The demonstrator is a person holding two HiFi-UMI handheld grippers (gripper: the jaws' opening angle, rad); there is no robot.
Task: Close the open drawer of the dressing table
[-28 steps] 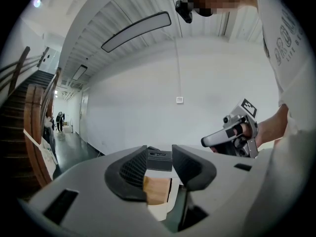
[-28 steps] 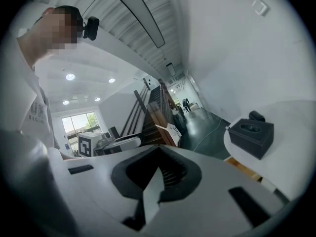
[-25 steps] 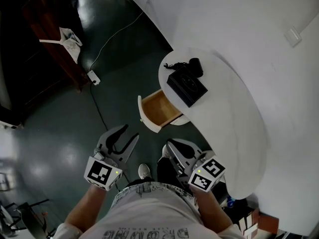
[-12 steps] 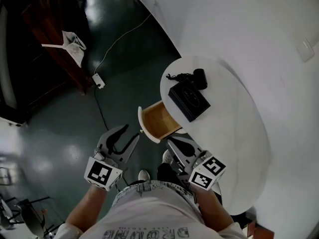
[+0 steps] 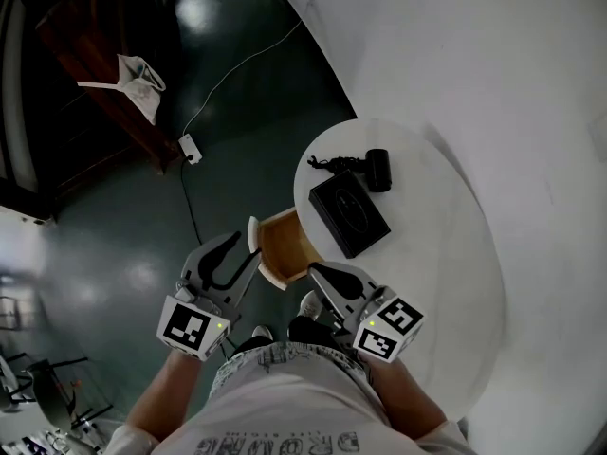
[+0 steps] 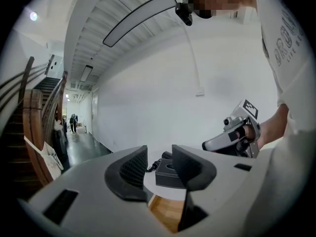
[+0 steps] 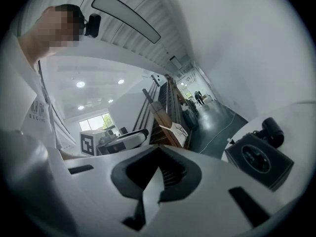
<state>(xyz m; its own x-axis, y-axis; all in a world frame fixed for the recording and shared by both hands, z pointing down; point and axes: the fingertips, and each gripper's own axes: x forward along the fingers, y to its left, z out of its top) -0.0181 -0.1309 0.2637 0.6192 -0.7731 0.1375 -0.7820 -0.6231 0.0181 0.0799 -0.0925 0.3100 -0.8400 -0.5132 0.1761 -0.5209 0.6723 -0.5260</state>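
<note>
The white dressing table point(image 5: 446, 282) has its drawer point(image 5: 282, 242) pulled out, showing a wooden inside and a white front panel. My left gripper point(image 5: 245, 252) is open, and its fingertips are just left of the drawer front; I cannot tell whether they touch it. From the left gripper view the wooden drawer point(image 6: 165, 214) lies below the open jaws of the left gripper point(image 6: 159, 164). My right gripper point(image 5: 319, 272) is shut on nothing, with its tip at the near edge of the drawer. In its own view the right gripper point(image 7: 159, 154) has its pads pressed together.
A black box point(image 5: 349, 214) and a small black device with a cord point(image 5: 377, 169) lie on the tabletop. A cable and adapter point(image 5: 190, 147) trail over the dark floor. Dark wooden stairs point(image 5: 95, 93) with a white bag point(image 5: 137, 74) stand at the far left. A white wall point(image 5: 474, 64) curves behind the table.
Both grippers have come closer to the drawer, and the left fingertips now stand beside its front panel. The drawer is still open.
</note>
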